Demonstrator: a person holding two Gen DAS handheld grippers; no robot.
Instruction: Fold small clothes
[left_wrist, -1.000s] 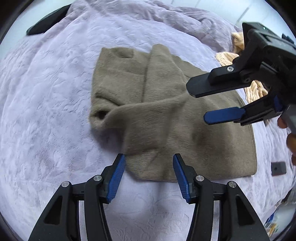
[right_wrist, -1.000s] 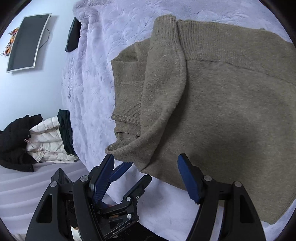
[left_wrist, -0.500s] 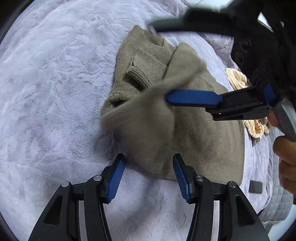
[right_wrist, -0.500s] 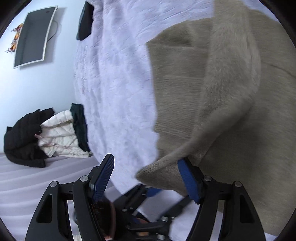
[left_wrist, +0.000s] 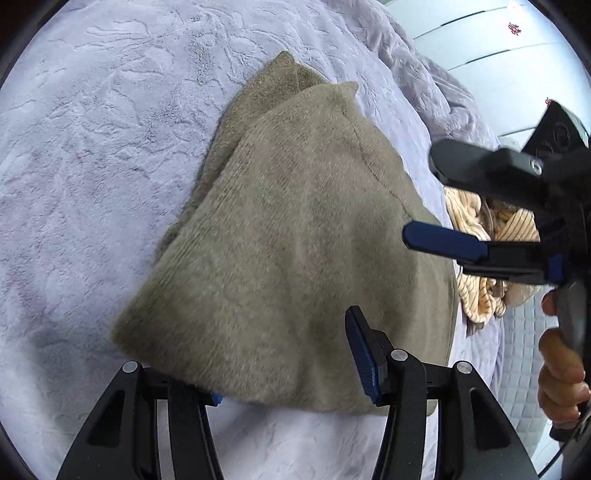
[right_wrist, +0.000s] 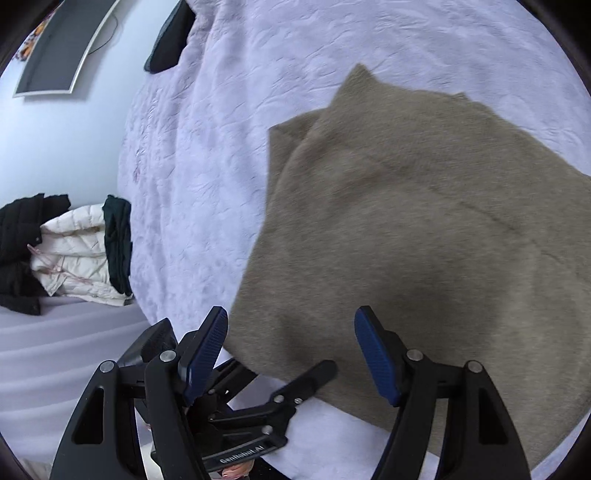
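Note:
A taupe knit sweater (left_wrist: 306, 236) lies on a lavender bedspread (left_wrist: 92, 147), one side folded over the body. It also shows in the right wrist view (right_wrist: 424, 240). My left gripper (left_wrist: 291, 354) is open, and the sweater's near edge drapes over its left finger and hides that pad. My right gripper (right_wrist: 291, 354) is open and empty above the sweater's near edge. In the left wrist view the right gripper (left_wrist: 436, 199) hovers open over the sweater's right side. The left gripper's fingers (right_wrist: 295, 384) show below it in the right wrist view.
A striped cream garment (left_wrist: 480, 258) is bunched right of the sweater. A pile of black and white jackets (right_wrist: 62, 251) lies beyond the bed edge. A dark pillow (right_wrist: 170, 40) sits at the far end, and a wall screen (right_wrist: 62, 48) hangs beyond.
The sweater's left part has been carried across and now lies folded over the body. Both grippers have come in over its near edge. The right gripper stays open.

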